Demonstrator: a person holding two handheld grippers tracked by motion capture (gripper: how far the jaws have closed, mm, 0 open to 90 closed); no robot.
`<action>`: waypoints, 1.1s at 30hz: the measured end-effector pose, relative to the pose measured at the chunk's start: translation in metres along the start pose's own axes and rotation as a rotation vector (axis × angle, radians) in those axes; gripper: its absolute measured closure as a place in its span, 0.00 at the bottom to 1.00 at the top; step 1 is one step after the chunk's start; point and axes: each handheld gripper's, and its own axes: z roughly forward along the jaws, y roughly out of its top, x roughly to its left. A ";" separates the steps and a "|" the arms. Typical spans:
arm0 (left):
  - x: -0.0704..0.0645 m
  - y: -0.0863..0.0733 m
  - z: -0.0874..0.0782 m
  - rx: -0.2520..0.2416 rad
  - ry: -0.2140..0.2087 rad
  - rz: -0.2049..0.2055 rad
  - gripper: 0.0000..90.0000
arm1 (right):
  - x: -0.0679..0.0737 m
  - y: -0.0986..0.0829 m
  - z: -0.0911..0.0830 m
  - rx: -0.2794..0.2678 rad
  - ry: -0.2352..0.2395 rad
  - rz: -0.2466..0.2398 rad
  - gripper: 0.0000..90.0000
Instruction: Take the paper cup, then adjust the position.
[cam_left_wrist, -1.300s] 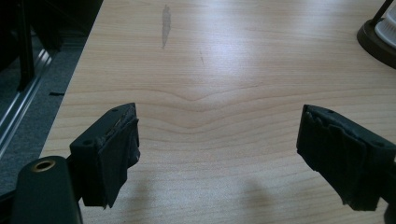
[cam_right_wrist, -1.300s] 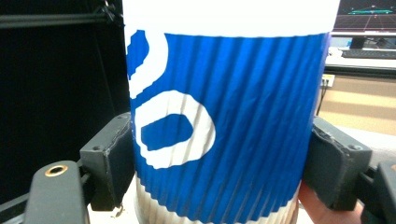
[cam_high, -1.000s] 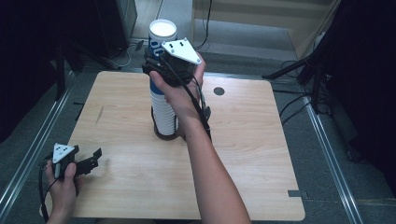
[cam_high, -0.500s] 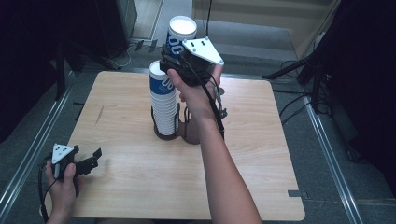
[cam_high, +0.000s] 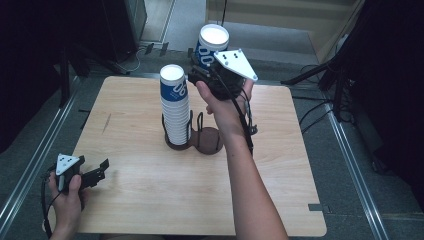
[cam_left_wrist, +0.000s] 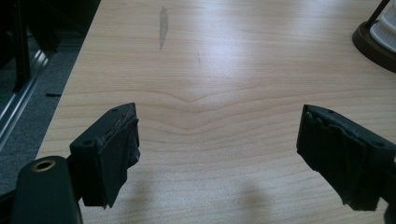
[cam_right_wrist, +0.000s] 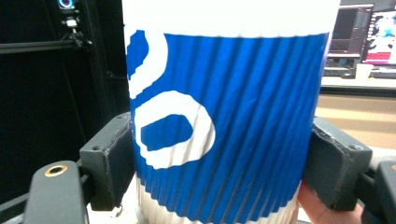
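Note:
A tall stack of blue-and-white paper cups (cam_high: 176, 110) stands in a dark wire holder (cam_high: 192, 142) near the middle of the wooden table (cam_high: 150, 200). My right gripper (cam_high: 207, 67) holds one blue ribbed cup (cam_high: 210, 47) high above the table's far edge, to the right of the stack; in the right gripper view both pads press the sides of the blue ribbed cup (cam_right_wrist: 224, 121). My left gripper (cam_high: 97, 172) rests open at the table's front left corner, its pads (cam_left_wrist: 112, 149) wide apart over bare wood.
The holder's base (cam_left_wrist: 373, 39) shows at the top right of the left gripper view. A metal rail (cam_high: 30, 165) runs along the table's left side and another rail (cam_high: 350, 165) along its right. Dark stands and cables lie beyond the far edge.
My right gripper has lifted the top cup off the stack and carried it up and to the right. The left gripper has stayed put.

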 end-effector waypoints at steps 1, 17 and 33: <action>0.000 0.000 0.000 -0.001 0.001 -0.001 0.16 | -0.003 -0.002 -0.002 0.001 -0.007 0.003 0.22; 0.004 0.000 -0.001 -0.003 0.012 -0.011 0.16 | -0.033 -0.032 -0.032 0.018 -0.029 -0.018 0.22; -0.003 0.007 -0.005 0.006 -0.023 -0.012 0.10 | -0.046 -0.063 -0.055 0.046 -0.015 -0.011 0.22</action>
